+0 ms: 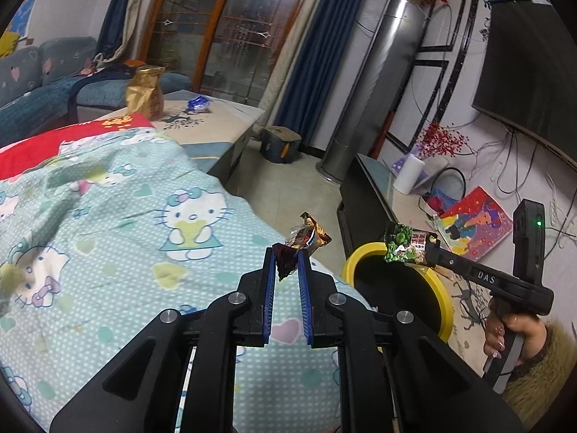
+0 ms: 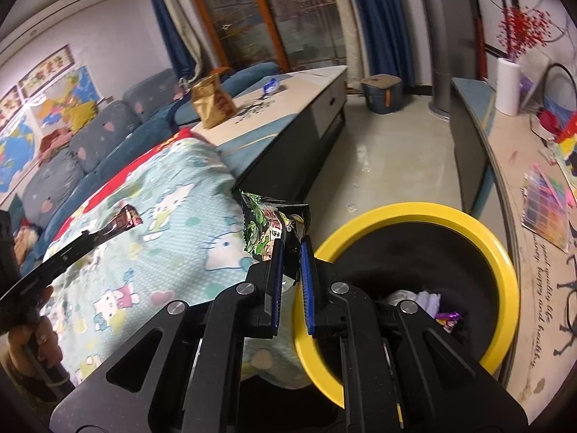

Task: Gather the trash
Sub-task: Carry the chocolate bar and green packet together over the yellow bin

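Observation:
My left gripper (image 1: 287,254) is shut on a brown and gold snack wrapper (image 1: 306,240), held above the Hello Kitty blanket (image 1: 126,223). My right gripper (image 2: 291,243) is shut on a green snack wrapper (image 2: 267,229), held just left of the yellow-rimmed black trash bin (image 2: 501,252). In the left wrist view the right gripper (image 1: 431,249) holds the green wrapper (image 1: 405,243) over the bin's rim (image 1: 351,263). In the right wrist view the left gripper (image 2: 93,234) shows at the left with its brown wrapper (image 2: 124,221). Several pieces of trash (image 2: 429,299) lie inside the bin.
A coffee table (image 2: 306,83) behind the blanket carries a brown paper bag (image 2: 212,103) and a blue wrapper (image 2: 270,86). A TV cabinet (image 2: 505,180) with clutter runs along the right. A sofa (image 2: 90,137) stands at the left. A dark stool (image 2: 382,93) sits on the tiled floor.

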Demonstrator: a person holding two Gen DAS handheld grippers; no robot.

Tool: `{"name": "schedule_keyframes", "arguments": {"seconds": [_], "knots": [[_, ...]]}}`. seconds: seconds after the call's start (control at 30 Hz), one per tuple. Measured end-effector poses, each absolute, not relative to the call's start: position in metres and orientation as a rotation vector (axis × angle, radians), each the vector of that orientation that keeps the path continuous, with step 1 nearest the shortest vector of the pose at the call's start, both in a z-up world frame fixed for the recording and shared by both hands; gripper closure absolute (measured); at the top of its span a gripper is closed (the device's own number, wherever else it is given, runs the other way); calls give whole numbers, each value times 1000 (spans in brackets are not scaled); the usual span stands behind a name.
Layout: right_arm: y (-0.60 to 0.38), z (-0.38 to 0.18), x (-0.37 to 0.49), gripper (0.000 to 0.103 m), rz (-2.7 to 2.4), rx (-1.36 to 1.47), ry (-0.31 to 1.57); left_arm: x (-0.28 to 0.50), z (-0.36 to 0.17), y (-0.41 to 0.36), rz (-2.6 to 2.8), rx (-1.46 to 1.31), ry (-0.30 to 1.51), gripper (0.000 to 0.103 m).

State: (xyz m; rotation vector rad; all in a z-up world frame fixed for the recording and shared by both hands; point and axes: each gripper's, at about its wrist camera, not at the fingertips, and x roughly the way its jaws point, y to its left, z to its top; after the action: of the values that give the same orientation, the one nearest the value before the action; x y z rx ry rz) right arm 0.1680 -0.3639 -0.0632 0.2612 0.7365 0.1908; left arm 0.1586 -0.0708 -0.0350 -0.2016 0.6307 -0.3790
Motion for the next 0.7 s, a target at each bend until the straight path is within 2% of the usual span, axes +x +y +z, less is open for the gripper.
{"name": "schedule_keyframes", "arguments": {"seconds": [0.7], "knots": [[-423,-69,148,97,44,305,721,157,-34,-149,-541,-95,634,91]]}}
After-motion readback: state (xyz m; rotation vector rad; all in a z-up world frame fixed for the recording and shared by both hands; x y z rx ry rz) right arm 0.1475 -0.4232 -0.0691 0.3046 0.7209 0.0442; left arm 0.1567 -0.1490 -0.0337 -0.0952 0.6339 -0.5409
